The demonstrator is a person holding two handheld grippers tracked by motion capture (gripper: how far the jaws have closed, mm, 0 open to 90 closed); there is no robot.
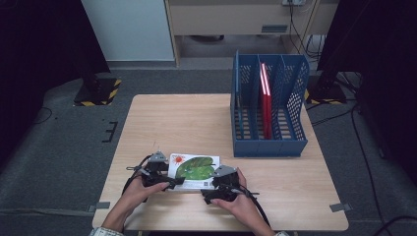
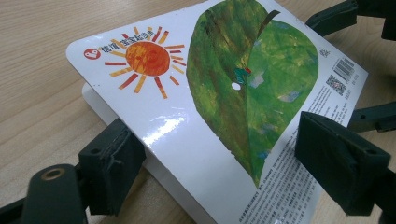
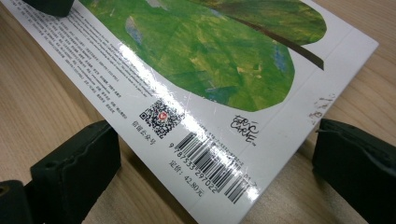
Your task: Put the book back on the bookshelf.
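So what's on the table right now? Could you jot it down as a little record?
table: light wood
book: white back cover with a green leaf and an orange sun, near the front edge
left gripper: at the book's sun end, jaws straddling its edge
right gripper: at the barcode end, jaws either side of a corner
file rack: blue, at the far right
inside rack: red books, upright

Wooden table, pale top. Blue file rack stands at its far right part, mesh sides, three slots open toward the near side. Red book upright in the middle slot; outer slots bare. Grey carpet around the table. Yellow-black striped stand base on the floor, far left. Cables trail across the floor at right.
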